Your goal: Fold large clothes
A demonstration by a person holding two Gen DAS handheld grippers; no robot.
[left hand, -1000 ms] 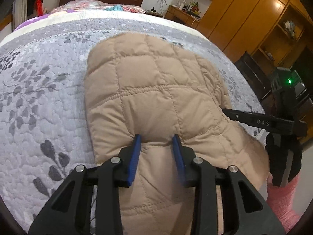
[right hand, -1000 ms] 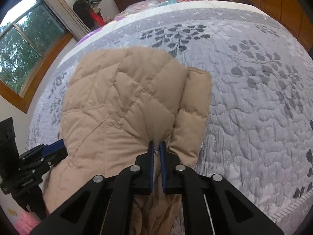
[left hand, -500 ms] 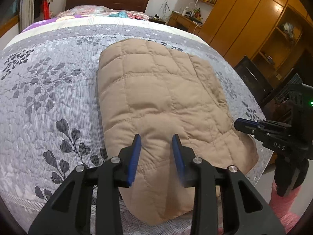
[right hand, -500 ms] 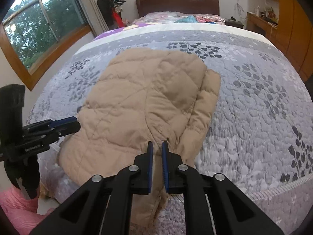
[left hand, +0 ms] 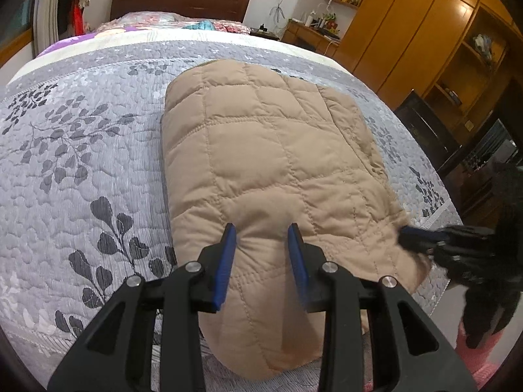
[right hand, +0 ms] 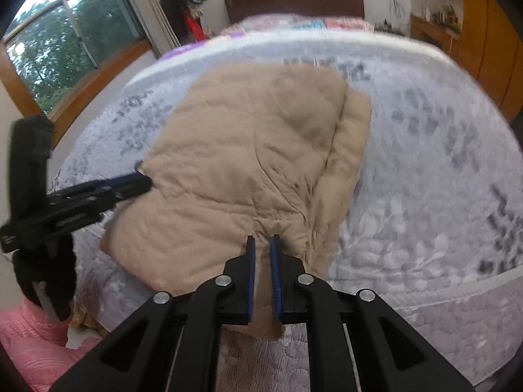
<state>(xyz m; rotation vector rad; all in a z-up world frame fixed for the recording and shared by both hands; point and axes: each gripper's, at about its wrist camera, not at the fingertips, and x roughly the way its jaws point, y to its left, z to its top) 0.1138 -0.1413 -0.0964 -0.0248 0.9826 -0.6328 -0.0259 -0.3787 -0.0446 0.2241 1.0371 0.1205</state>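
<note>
- Left wrist view: tan quilted jacket (left hand: 271,163) lying folded lengthwise on the grey leaf-print bedspread (left hand: 81,163), near end hanging over the foot of the bed.
- Left gripper (left hand: 261,245) at a middling gap, blue pads pressed into a thick roll of padding; looks like a real hold on the bulky near edge.
- Right gripper (left hand: 421,238) seen at the jacket's right corner, blurred, tip against the fabric.
- Judged best here: keep both grips level, lift together, carry the near end evenly toward the headboard so the seam lines stay square.
- Right wrist view: jaws nearly together on a thin pinch of jacket (right hand: 255,170) edge at the right gripper (right hand: 262,245); picture smeared.
- Wide bare bedspread (right hand: 425,163) to the right and beyond the jacket gives plenty of room; bed edge close below, wardrobe (left hand: 408,26) well apart.
</note>
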